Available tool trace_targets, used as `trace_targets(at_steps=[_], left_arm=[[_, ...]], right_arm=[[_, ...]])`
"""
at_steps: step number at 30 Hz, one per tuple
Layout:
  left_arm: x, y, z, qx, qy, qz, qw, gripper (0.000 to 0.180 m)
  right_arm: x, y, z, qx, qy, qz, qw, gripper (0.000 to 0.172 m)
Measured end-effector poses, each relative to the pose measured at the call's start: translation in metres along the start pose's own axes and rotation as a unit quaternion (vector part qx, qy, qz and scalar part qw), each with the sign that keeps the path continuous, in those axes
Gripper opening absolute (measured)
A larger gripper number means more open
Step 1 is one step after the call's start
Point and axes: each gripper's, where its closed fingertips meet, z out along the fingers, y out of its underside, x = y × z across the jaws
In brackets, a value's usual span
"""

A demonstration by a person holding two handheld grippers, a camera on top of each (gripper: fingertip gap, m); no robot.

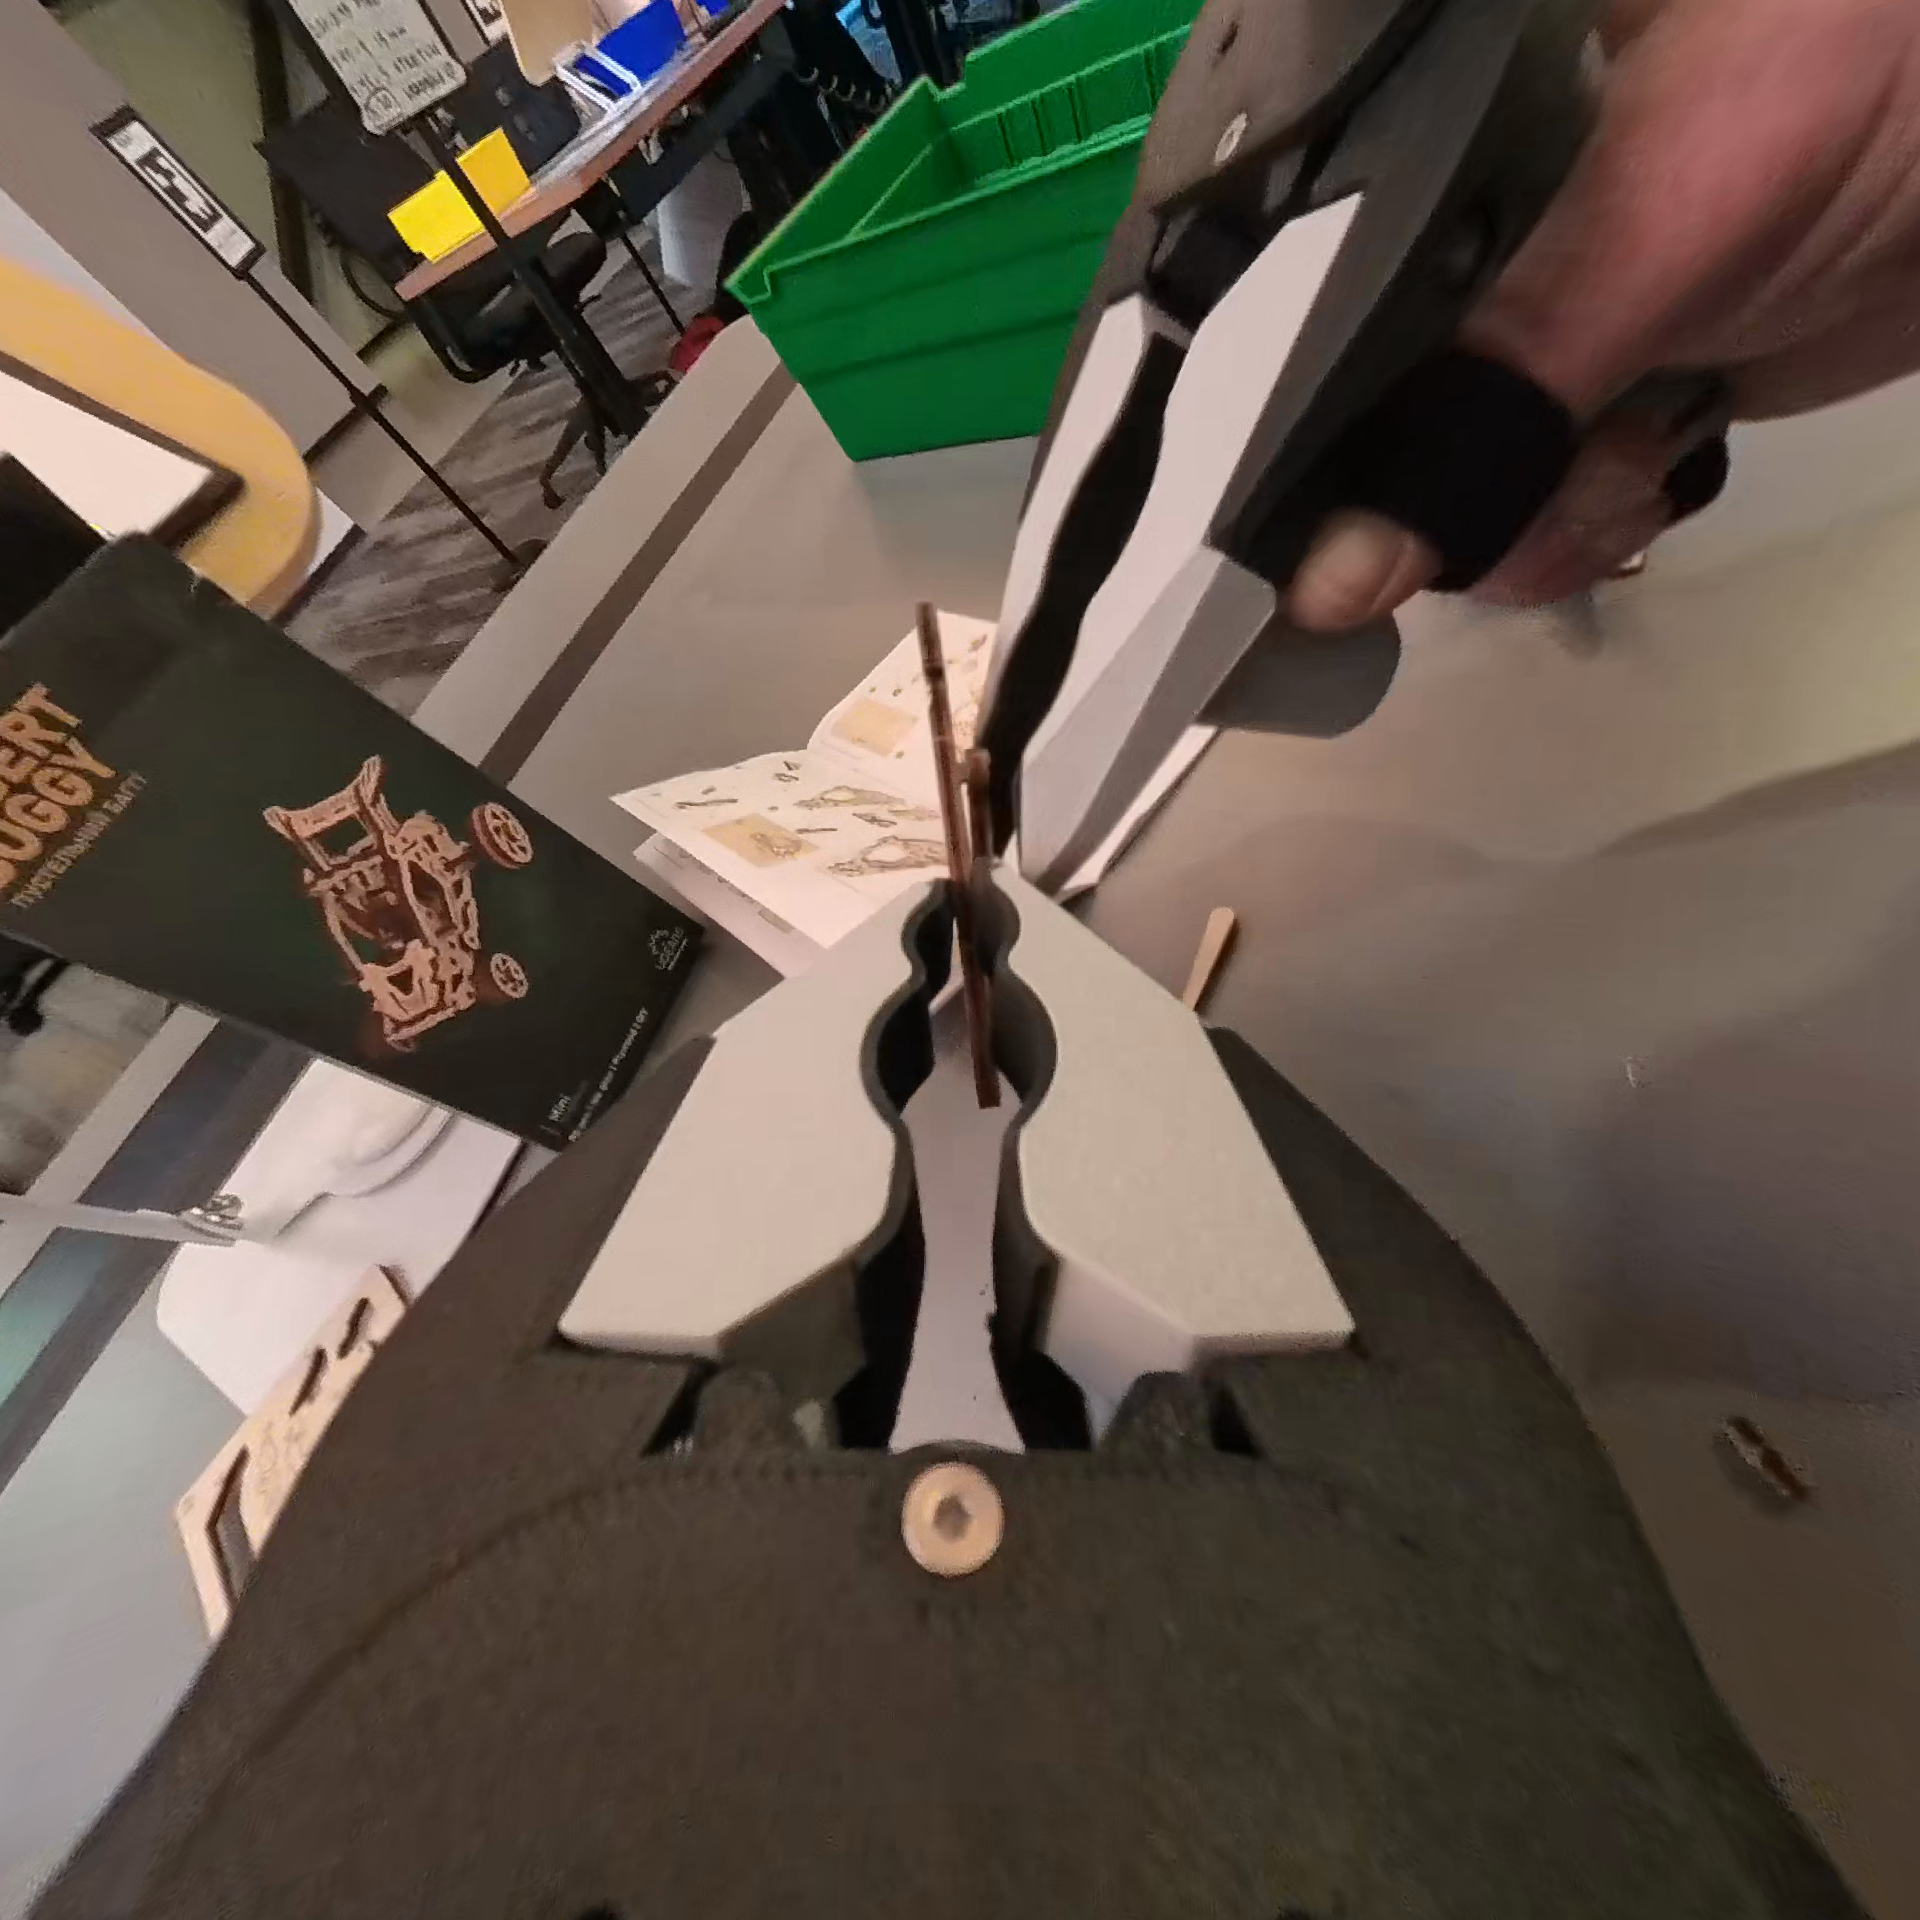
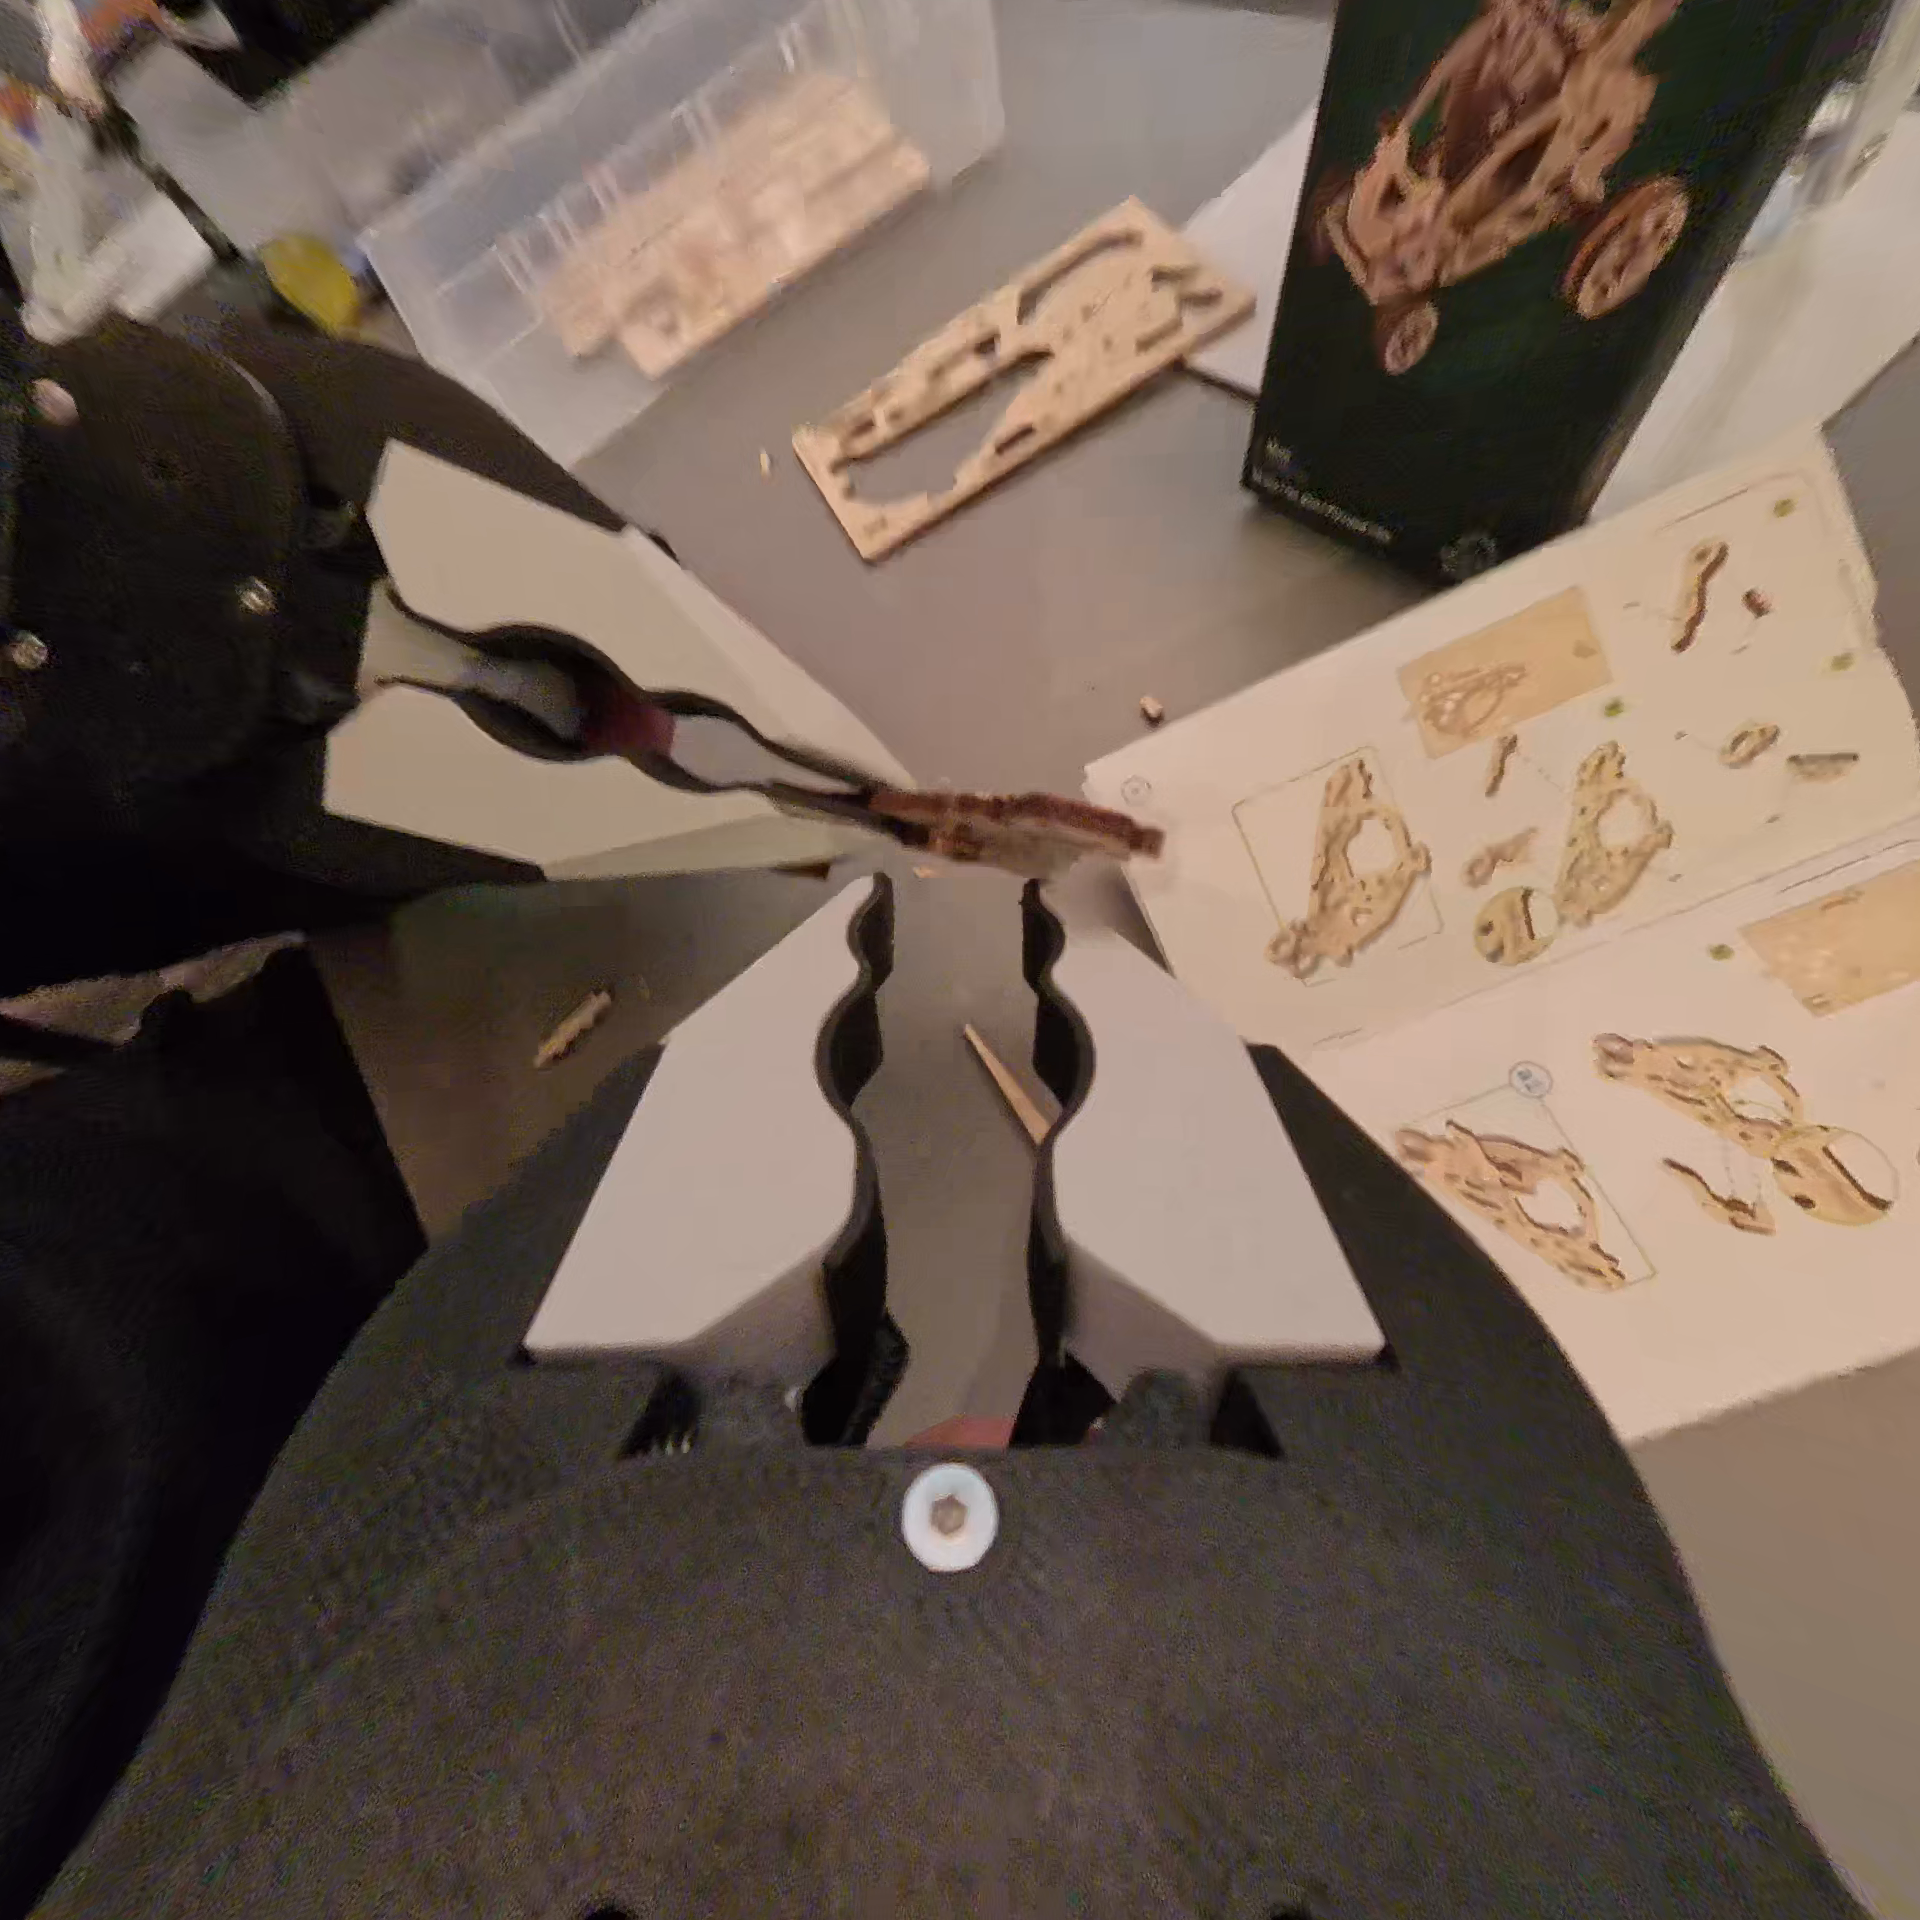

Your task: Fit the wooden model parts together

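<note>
Nearest the camera is the dark body of the left gripper (image 1: 971,904), and its jaws are closed on a thin flat wooden part (image 1: 961,852), seen on edge and standing up past the fingertips. A smaller wooden piece (image 1: 979,774) sits on the side of this part, above the left fingertips.

The right gripper (image 2: 956,894) is just beside the wooden part. Its jaws stand clearly apart and hold nothing; only the grey tabletop (image 2: 935,644) and a loose wooden stick (image 2: 1006,1081) show between them. Its tips are close to the small piece, but I cannot tell if they touch it.

The instruction booklet (image 2: 1558,935) lies open just behind the wooden part. The dark model box (image 2: 1507,260) stands behind the booklet, with a cut-out wooden sheet (image 2: 1018,395) beside the box.

In my judgement, the risk is that the small piece is not fully seated. With the right jaws open, nothing supports it, so a small shake could make it fall to the tabletop. The left grip holds only the lower end of the part, so a sideways push there could turn the part or break it.
</note>
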Motion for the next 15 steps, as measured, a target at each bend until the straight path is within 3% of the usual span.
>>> trace_targets(at_steps=[8,15], left_arm=[[-0.004,-0.007,-0.001,0.008,-0.016,0.015,1.000,0.001],[-0.008,-0.015,-0.001,0.033,-0.037,0.030,0.998,0.001]], right_arm=[[-0.004,-0.018,-0.016,0.057,-0.021,0.023,0.998,0.010],[0.003,-0.025,-0.018,0.093,-0.021,0.058,0.994,0.012]])
